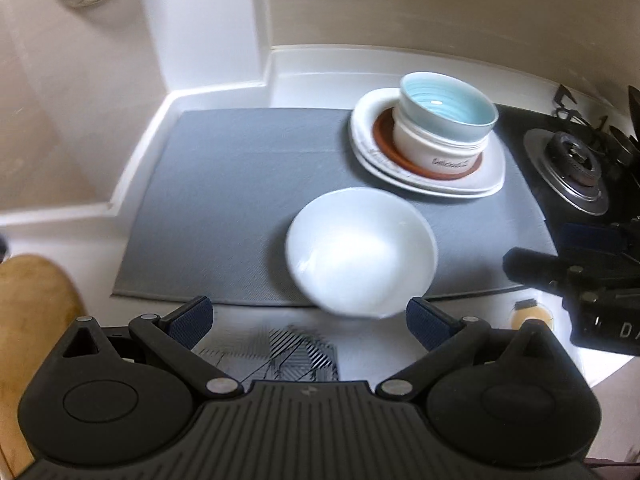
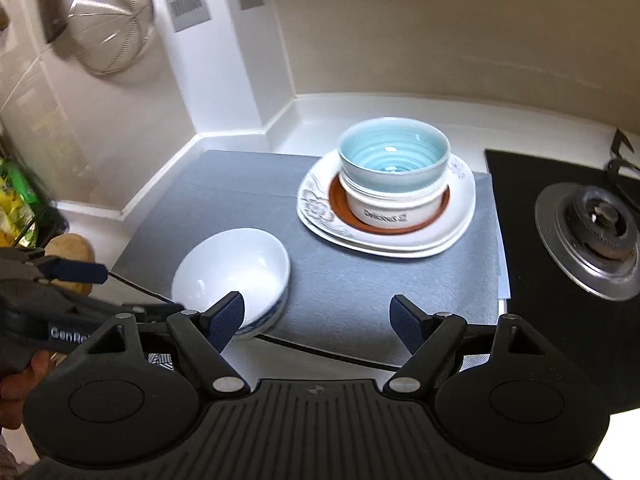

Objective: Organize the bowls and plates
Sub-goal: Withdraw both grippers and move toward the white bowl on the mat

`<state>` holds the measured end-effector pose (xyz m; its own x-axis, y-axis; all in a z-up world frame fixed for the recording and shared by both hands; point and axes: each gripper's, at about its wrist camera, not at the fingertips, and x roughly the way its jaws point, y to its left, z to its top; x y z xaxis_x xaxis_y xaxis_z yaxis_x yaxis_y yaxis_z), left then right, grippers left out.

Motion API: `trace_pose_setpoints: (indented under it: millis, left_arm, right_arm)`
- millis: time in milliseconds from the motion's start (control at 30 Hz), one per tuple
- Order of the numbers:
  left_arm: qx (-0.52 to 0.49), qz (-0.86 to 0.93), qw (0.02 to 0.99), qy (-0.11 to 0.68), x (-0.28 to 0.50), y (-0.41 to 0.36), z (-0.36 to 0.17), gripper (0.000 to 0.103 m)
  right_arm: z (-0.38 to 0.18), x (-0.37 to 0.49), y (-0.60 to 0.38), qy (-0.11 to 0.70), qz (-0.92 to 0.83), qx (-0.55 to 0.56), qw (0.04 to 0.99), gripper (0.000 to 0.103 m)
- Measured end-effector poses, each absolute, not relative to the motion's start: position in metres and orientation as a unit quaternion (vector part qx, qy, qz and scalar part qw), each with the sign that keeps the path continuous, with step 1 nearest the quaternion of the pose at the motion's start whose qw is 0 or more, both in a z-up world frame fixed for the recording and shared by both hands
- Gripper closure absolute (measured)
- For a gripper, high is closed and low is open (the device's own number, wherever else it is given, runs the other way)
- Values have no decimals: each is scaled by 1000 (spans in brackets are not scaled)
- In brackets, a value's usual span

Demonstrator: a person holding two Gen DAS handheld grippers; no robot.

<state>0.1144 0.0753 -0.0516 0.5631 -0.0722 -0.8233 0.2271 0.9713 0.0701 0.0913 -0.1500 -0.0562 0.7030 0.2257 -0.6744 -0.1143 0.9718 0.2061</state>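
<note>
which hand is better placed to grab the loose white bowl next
Left, probably. The round white ceramic bowl sits just ahead of the open left tool, near its centre line. From the open right tool it lies off to the left, beyond that tool's left finger.

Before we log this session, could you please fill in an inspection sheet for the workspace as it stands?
Surface: white counter with a grey mat spread over it.
Job's things: white bowl alone at the mat's near edge; blue bowl nested in a lettered white bowl on a brown saucer, on stacked white plates.
Clutter: a potato at the left; bright packets behind it.
Grippers: left gripper open, empty; right gripper open, empty.
Cables: thin black cable running across the counter before the mat.
Surroundings: gas burner on the right; metal strainer hanging on the wall.
</note>
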Motion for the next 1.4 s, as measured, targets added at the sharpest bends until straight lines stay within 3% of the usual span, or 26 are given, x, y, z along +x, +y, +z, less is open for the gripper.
trace_pose_setpoints:
  millis: [367, 1400]
  left_arm:
    - [69, -64, 882, 461, 98, 106, -47, 0]
    - [79, -58, 873, 478, 115, 95, -58, 0]
  right_arm:
    - [-50, 78, -118, 373, 117, 42, 920, 21]
    - [-58, 91, -124, 390, 111, 40, 913, 21]
